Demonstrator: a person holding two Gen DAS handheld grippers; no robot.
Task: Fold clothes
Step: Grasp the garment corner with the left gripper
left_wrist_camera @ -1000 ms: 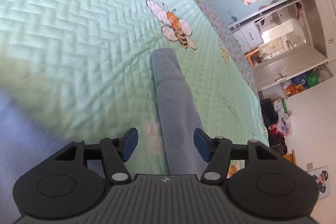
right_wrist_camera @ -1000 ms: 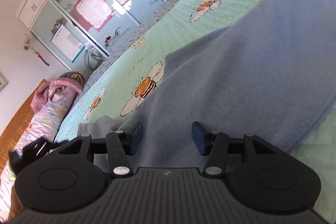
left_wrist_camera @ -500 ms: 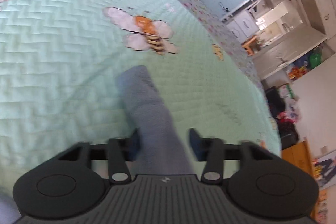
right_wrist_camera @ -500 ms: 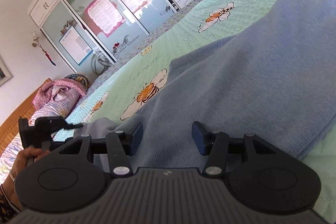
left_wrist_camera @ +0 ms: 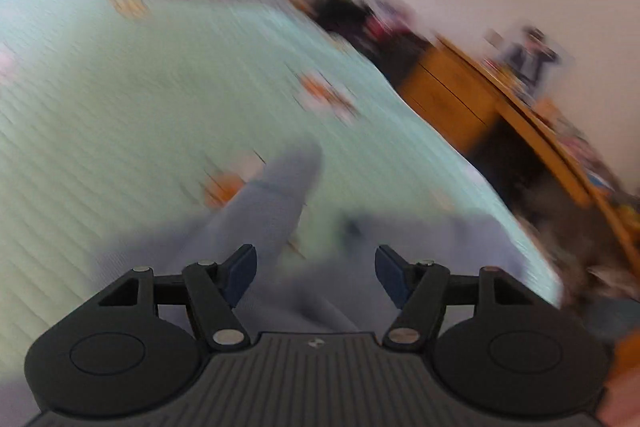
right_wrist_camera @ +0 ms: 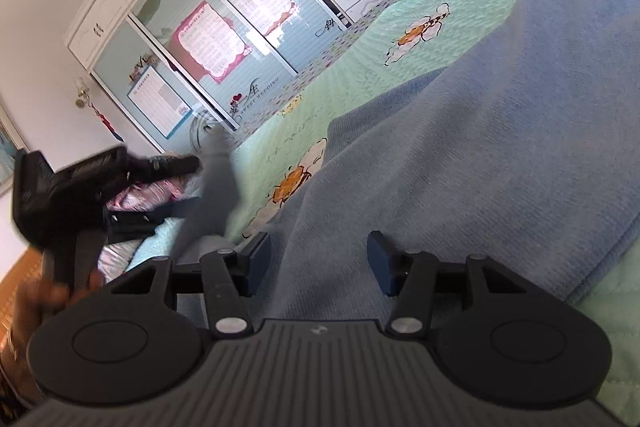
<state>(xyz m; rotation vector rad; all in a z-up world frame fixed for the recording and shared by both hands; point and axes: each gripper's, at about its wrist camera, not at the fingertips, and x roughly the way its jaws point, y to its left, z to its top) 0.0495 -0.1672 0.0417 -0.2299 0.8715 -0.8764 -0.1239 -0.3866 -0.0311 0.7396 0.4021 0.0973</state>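
left gripper (left_wrist_camera: 316,269) jaws wide, empty, over blurred blue garment (left_wrist_camera: 272,199) | right gripper (right_wrist_camera: 318,259) jaws wide above the garment body on green quilt (right_wrist_camera: 360,67) | quilt bare beyond hem | right view alone shows sleeve (right_wrist_camera: 216,187) lifted beside left gripper; left view alone shows wooden desk (left_wrist_camera: 452,99) past bed edge

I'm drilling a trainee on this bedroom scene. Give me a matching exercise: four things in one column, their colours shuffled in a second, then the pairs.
Things
1. garment
2. quilt
3. poster
4. cabinet

Colours
a. orange-brown
b. pink-bordered
c. blue
d. pale green with bees

Pairs: 1-c, 2-d, 3-b, 4-a
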